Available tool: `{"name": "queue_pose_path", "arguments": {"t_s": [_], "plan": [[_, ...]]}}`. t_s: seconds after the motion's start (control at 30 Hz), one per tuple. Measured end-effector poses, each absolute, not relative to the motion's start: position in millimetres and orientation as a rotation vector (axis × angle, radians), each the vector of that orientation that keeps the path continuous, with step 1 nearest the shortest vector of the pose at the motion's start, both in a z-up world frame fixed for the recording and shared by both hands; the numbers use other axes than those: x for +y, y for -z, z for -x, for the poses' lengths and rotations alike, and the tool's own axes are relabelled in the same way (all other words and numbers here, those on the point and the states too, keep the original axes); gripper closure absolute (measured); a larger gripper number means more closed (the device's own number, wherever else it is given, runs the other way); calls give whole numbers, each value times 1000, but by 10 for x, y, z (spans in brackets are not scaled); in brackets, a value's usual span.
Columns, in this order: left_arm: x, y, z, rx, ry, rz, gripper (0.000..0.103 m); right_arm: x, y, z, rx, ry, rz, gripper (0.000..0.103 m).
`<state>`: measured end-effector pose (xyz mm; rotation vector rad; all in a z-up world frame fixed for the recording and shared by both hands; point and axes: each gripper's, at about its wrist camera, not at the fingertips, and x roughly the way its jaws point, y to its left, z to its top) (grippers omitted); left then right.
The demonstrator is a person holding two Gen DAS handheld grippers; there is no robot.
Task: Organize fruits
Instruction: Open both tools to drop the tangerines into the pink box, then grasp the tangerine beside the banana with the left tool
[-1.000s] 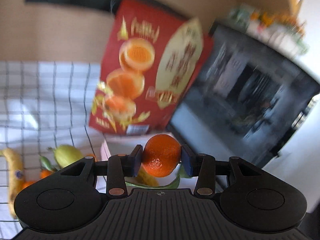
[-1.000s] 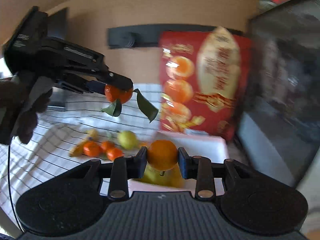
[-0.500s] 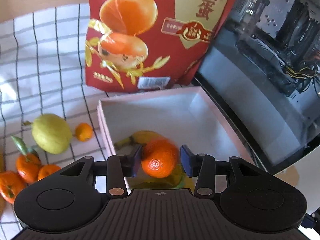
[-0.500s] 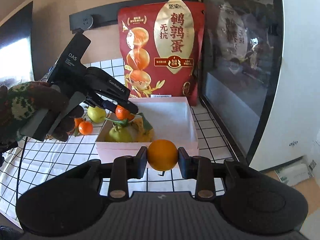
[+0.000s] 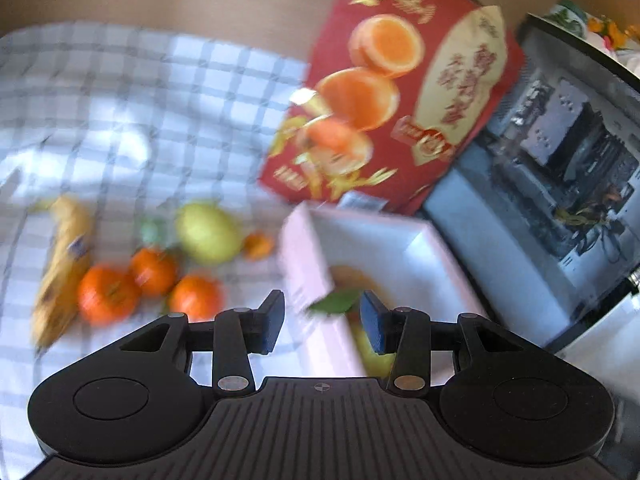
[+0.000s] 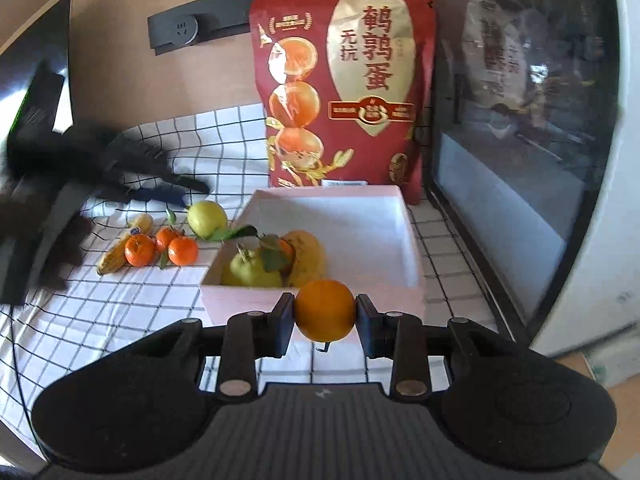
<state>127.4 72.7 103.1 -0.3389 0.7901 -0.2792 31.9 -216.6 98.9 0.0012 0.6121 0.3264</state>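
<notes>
Gripped between right gripper (image 6: 325,316) jaws: an orange (image 6: 325,310), poised just short of the pink box (image 6: 412,240), dead ahead and slightly below. Left gripper (image 5: 322,322), jaws apart and empty, nearer the loose tangerines (image 6: 160,246) on the checked worktop (image 6: 120,304).

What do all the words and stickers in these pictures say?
"鹌鹑蛋": big gold characters on the tall red snack bag.
"无抗": smaller characters beside them.
The bag's banner and top logo: too small to read.
Blue sticker on the yellow banana: too small.
</notes>
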Motion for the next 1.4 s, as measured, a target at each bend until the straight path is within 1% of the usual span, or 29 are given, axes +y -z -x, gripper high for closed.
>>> {"name": "queue_pose_path", "arguments": {"t_s": [0.13, 0.27, 0.43, 0.5, 0.63, 0.8, 0.93, 0.97, 1.1, 1.27, 1.4], "plan": [[922, -799, -903, 844, 230, 343, 57, -2121, -1095, -716, 611, -403, -20, 71], [1030, -580, -595, 892, 208, 379, 57, -2054, -1068, -1453, 695, -489, -119, 71], [1186, -462, -350, 909, 172, 385, 57, -1729, -861, -2365, 849, -519, -257, 71], [1302, -462, -296, 901, 139, 399, 57, -1590, -739, -2616, 906, -518, -290, 71], [1514, -442, -225, 890, 73, 425, 57, -1419, -525, -2879, 963, -472, -310, 70], [1634, -413, -212, 900, 32, 418, 57, -1429, -448, -2893, 979, -472, -344, 70], [1643, -411, -285, 896, 23, 402, 57, -1401, -586, -2811, 937, -472, -284, 70], [1647, -420, -320, 892, 22, 396, 57, -1372, -650, -2771, 919, -475, -251, 69], [1695, -492, -499, 865, 8, 367, 57, -1243, -910, -2541, 834, -488, -101, 54], [1838, -639, -837, 819, -48, 337, 57, -1119, -1020, -2059, 740, -521, 18, 53], [1796, -733, -1060, 806, -6, 276, 57, -978, -1037, -1699, 668, -544, 135, 53]]}}
